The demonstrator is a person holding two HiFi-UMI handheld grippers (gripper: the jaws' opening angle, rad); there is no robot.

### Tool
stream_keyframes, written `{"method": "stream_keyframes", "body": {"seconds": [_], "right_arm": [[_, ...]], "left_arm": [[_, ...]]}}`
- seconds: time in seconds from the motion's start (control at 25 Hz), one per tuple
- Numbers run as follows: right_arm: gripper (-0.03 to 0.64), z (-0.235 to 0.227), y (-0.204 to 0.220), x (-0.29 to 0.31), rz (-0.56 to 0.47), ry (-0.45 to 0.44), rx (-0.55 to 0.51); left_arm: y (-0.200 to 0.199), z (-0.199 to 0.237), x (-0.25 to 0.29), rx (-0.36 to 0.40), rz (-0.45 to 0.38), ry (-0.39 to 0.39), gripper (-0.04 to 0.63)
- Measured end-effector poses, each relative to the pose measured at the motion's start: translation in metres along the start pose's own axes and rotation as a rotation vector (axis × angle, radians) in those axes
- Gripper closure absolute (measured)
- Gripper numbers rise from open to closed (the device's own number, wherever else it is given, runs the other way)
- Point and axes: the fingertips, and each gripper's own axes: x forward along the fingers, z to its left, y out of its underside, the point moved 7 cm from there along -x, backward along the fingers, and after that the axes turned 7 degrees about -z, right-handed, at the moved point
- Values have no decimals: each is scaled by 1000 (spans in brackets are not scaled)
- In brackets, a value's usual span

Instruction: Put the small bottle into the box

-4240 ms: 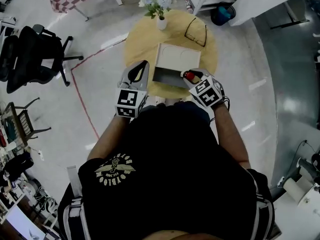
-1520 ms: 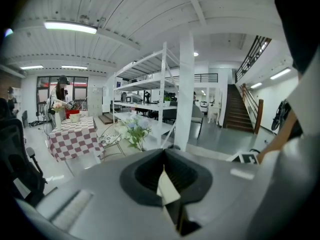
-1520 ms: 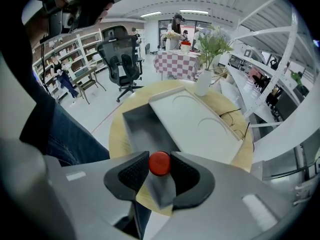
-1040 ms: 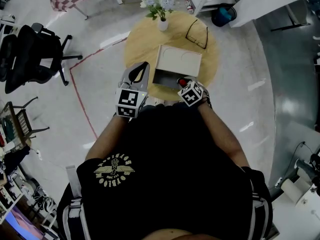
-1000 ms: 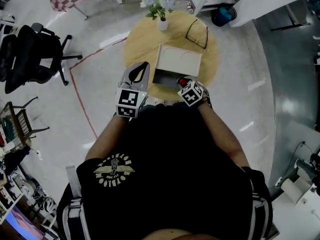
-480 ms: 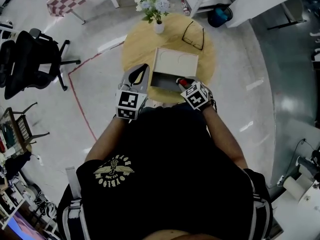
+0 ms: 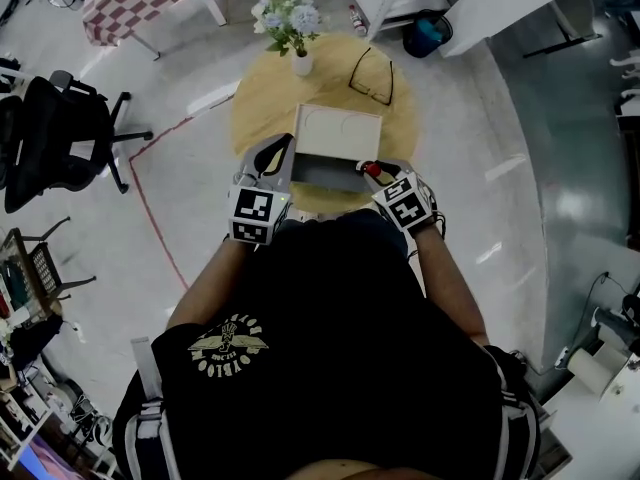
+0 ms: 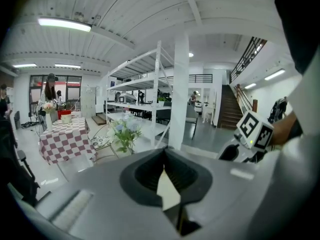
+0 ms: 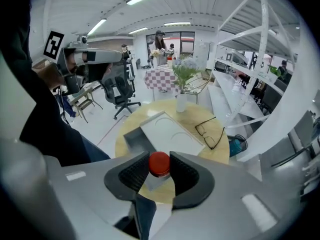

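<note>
The right gripper [image 9: 159, 160] is clamped on the small bottle [image 9: 159, 167] over the table's [image 7: 260, 103] near edge, beside the open box [image 9: 172, 134]; next, move over the box and let go, while the left gripper [image 8: 164, 156] is closed and empty.

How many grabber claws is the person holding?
2. The left gripper is by the box's left side; the right gripper is at its right, holding the red-capped small bottle. None seem hidden.

Big open-plan office/lab: white shelving racks [image 8: 145, 81], swivel chair [image 7: 55, 148], strip lights [image 8: 65, 24], staircase [image 8: 242, 106] at back, checked-cloth table [image 7: 140, 3], polished floor [image 7: 480, 118] w/ red tape [image 7: 152, 208].
</note>
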Motion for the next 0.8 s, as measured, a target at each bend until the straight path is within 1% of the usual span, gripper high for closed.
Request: {"method": "stream_keyframes", "body": {"seconds": [0.2, 0.36, 0.52, 0.64, 0.8], "right_arm": [[479, -39, 6, -14, -9, 56, 49], [479, -72, 20, -9, 5, 92, 73], [479, -97, 42, 13, 55, 89, 95], [479, -109, 60, 36, 100, 79, 75], [479, -117, 75, 61, 122, 61, 64]], "left_arm": [[-4, -12, 15, 3, 7, 5, 595], [-6, -23, 24, 9, 19, -1, 595], [-11, -33, 31, 11, 37, -20, 595], [-16, -38, 35, 23, 41, -37, 595], [-17, -44, 39, 44, 67, -62, 595]]}}
